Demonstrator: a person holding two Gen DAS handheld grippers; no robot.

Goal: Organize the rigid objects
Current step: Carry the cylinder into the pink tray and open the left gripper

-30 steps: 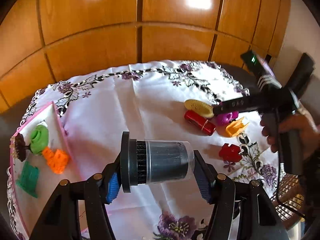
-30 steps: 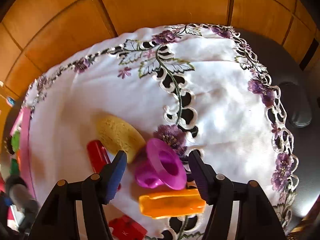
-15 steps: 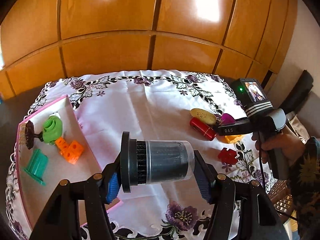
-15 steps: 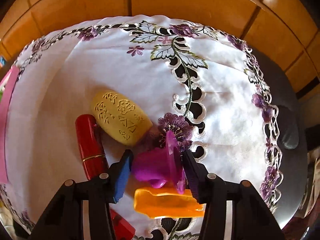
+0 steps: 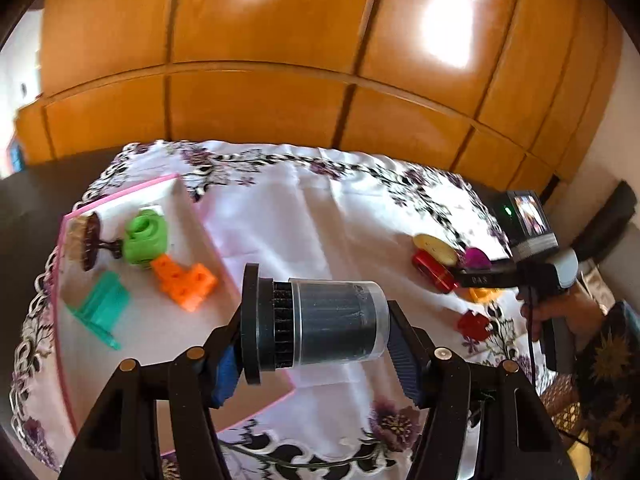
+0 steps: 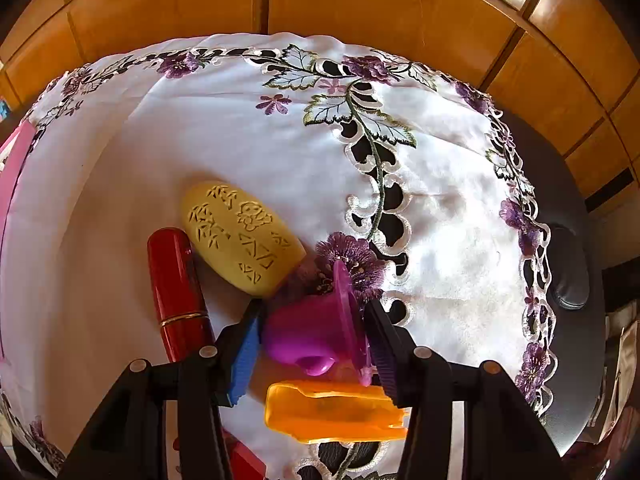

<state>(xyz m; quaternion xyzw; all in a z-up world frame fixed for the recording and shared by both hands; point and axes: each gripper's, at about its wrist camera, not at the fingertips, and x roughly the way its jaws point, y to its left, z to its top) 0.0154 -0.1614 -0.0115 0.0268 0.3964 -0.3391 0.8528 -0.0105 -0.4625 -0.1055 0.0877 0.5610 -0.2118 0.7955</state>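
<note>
My left gripper [image 5: 316,328] is shut on a black cylinder with a clear cap [image 5: 320,324], held sideways above the near corner of a pink-rimmed tray [image 5: 120,196]. In the tray lie a green piece [image 5: 146,236], an orange block [image 5: 184,282], a teal piece [image 5: 100,306] and a dark brown stemmed piece [image 5: 90,246]. My right gripper [image 6: 312,340] is shut on a magenta funnel-shaped piece [image 6: 308,332] resting on the cloth, its flange against the right pad. In the left wrist view the right gripper [image 5: 480,278] reaches over the same cluster.
Around the magenta piece lie a yellow carved oval [image 6: 240,236], a red cylinder [image 6: 176,292], an orange clip [image 6: 332,412] and a red block [image 5: 474,324]. An embroidered white tablecloth [image 6: 240,132] covers the round table. Wooden panels stand behind. A person's hand [image 5: 560,312] holds the right gripper.
The right gripper's jaws have closed onto the magenta piece, which turned on its side. The left gripper with the cylinder moved left, over the tray's near corner.
</note>
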